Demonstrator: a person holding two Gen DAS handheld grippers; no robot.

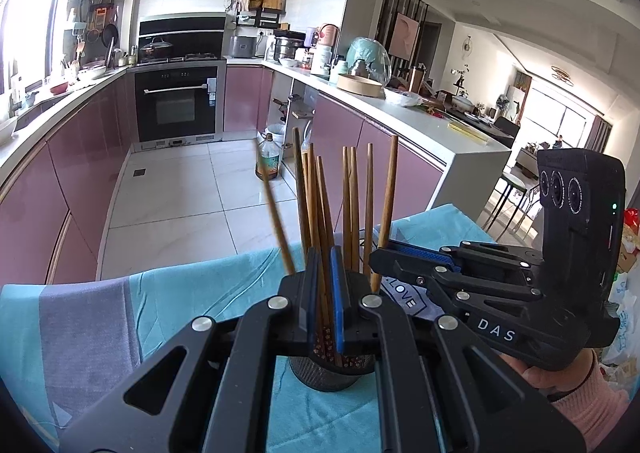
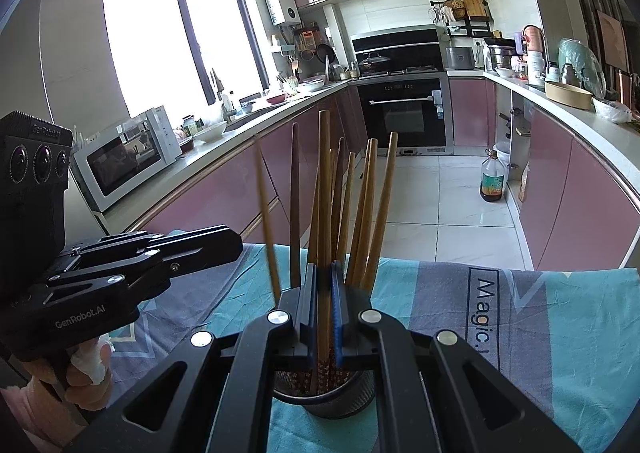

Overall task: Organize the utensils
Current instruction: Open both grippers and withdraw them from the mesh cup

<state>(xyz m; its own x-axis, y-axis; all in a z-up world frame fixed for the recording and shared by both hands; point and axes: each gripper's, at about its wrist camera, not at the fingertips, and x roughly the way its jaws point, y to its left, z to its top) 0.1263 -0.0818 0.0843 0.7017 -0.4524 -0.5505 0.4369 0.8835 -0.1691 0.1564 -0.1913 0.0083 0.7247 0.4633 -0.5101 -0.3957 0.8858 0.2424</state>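
Chopsticks (image 1: 316,213) in a mesh holder (image 1: 328,373), lower centre, are clamped by the left gripper (image 1: 325,293) and right gripper (image 2: 324,305); stiff, light and slippery, they are judged best held mid-shaft.

- "DAS" on right gripper (image 1: 384,257) body.
- "GenRobot.AI" on left gripper (image 2: 236,243) body; "GenRobot" on its camera head.
- "Magic." and "LOVE" on cloth (image 2: 560,333).
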